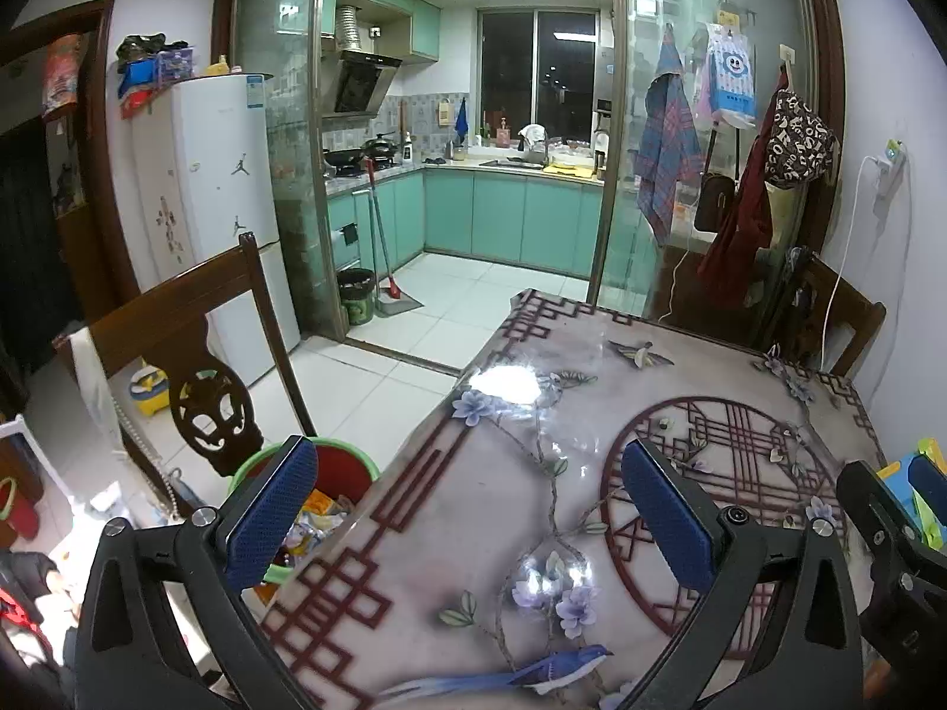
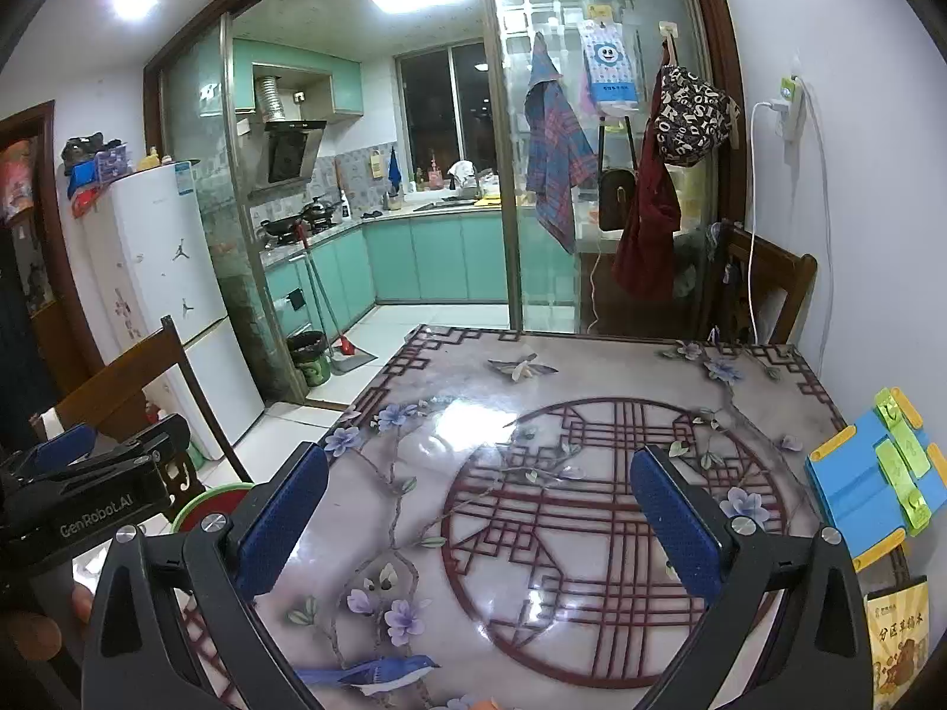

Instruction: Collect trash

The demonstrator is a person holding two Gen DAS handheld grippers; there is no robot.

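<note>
A red bin with a green rim stands on the floor beside the table's left edge, with crumpled wrappers inside; its rim also shows in the right wrist view. My left gripper is open and empty above the table's left part, its left finger over the bin. My right gripper is open and empty above the table's middle. The left gripper shows at the left of the right wrist view, and the right gripper at the right edge of the left wrist view.
The table has a glossy patterned cloth. A blue and green folding stand and a yellow booklet lie at its right edge. Wooden chairs stand at the left and far right. The kitchen opens beyond.
</note>
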